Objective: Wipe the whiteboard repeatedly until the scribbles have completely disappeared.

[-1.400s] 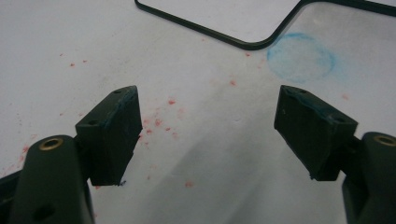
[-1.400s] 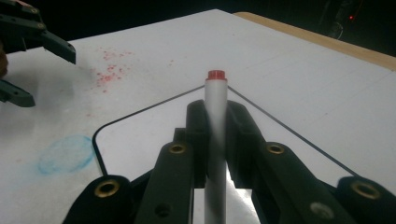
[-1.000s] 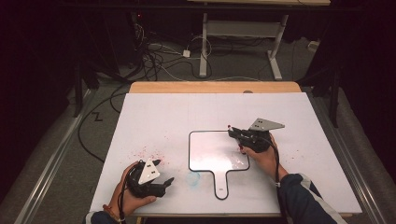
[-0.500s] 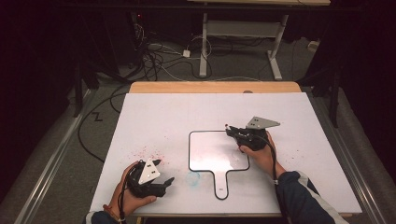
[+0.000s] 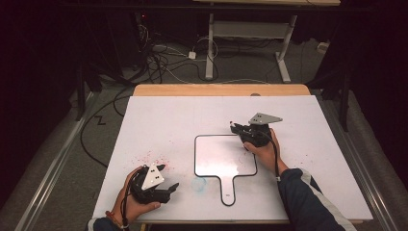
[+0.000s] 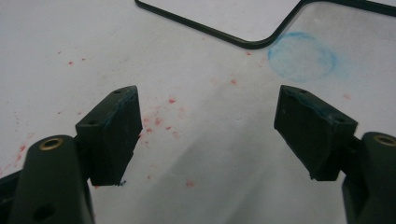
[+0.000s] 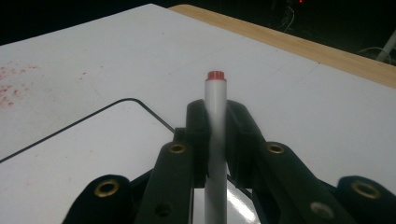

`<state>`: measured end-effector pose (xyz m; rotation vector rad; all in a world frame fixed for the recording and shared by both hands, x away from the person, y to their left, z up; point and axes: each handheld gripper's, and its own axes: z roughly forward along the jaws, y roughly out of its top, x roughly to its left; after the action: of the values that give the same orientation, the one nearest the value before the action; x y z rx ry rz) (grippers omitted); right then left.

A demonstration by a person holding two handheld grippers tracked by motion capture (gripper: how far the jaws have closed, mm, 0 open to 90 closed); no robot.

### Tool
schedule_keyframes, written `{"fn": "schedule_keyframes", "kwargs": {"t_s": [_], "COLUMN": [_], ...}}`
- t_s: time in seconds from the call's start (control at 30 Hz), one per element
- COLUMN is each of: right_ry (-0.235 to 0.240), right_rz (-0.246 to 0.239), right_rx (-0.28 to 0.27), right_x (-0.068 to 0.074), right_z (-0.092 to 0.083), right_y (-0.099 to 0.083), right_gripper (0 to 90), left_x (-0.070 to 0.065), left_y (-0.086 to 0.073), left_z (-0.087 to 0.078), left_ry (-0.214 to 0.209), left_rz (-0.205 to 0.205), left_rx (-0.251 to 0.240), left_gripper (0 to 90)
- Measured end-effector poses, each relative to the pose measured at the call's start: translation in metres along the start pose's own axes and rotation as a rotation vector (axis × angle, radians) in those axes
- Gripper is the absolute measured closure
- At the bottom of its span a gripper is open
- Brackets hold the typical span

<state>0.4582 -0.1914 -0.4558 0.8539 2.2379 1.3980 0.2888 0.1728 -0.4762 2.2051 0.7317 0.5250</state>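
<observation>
A small white board [image 5: 221, 156] with a black rim and a short handle lies flat on the white table, its handle toward the front edge. My right gripper [image 5: 236, 128] hovers over the board's far right corner, shut on a white marker [image 7: 215, 93] with a red end that sticks out past the jaws. Under them lies the board's corner [image 7: 93, 154]. My left gripper [image 5: 168, 177] rests near the table's front left, open, with nothing between its fingers [image 6: 116, 130]. Its view takes in the board's near corner [image 6: 233, 14].
A faint blue ring-shaped smudge [image 5: 198, 184] marks the table left of the board's handle, and red specks [image 5: 154, 158] are scattered near the left hand. A wooden strip [image 5: 221, 90] borders the table's far edge. Cables and desk legs lie on the floor beyond.
The right hand has carried the marker a little farther from the person and slightly left, toward the board's far right corner. The left hand has stayed still.
</observation>
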Motion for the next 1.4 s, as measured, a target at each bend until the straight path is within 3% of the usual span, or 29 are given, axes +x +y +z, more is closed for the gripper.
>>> {"fn": "schedule_keyframes", "kwargs": {"t_s": [0.17, 0.27, 0.33, 0.43, 0.57, 0.67, 0.77, 0.83, 0.97, 1.1, 1.2, 1.4], "right_ry": [0.054, 0.034, 0.009, 0.028, 0.059, 0.028, -0.001, 0.013, 0.053, 0.032, 0.007, 0.068], "right_rz": [-0.021, -0.044, -0.029, 0.002, -0.049, -0.059, -0.019, 0.003, -0.042, -0.067, -0.040, -0.065], "right_rx": [0.018, 0.026, 0.032, 0.025, 0.038, 0.038, 0.026, 0.018, 0.036, 0.047, 0.041, 0.043], "right_x": [0.014, 0.012, 0.007, 0.008, 0.020, 0.016, 0.005, 0.007, 0.019, 0.020, 0.013, 0.031], "right_z": [0.003, 0.003, 0.002, -0.001, -0.002, 0.000, 0.001, 0.000, 0.001, 0.005, 0.005, 0.011], "right_y": [0.002, 0.002, 0.000, -0.001, 0.000, 0.000, -0.003, -0.003, -0.001, 0.000, -0.001, 0.002], "right_gripper": [81.5, 81.5, 81.5, 81.5, 81.5, 81.5, 81.5, 81.5, 81.5, 81.5, 81.5, 81.5], "left_x": [0.000, 0.000, -0.001, 0.000, 0.000, -0.001, -0.001, -0.001, 0.000, -0.001, -0.001, -0.001], "left_y": [0.000, 0.000, 0.000, 0.000, 0.000, 0.000, 0.000, 0.000, 0.000, 0.000, 0.000, 0.000], "left_z": [-0.001, -0.001, -0.001, -0.001, -0.001, -0.001, -0.001, -0.001, -0.001, -0.002, -0.001, -0.001], "left_ry": [0.003, 0.003, 0.003, 0.005, 0.004, 0.003, 0.003, 0.002, 0.002, 0.002, 0.000, -0.002], "left_rz": [-0.001, 0.000, 0.001, 0.002, 0.002, 0.006, 0.004, 0.003, 0.004, 0.004, 0.006, 0.009], "left_rx": [-0.003, -0.003, -0.003, -0.003, -0.001, -0.001, -0.001, -0.003, -0.002, -0.005, -0.002, -0.004], "left_gripper": [22.2, 22.2, 22.2, 22.2, 22.2, 22.2, 22.2, 22.2, 22.2, 22.2, 22.2, 22.2]}}
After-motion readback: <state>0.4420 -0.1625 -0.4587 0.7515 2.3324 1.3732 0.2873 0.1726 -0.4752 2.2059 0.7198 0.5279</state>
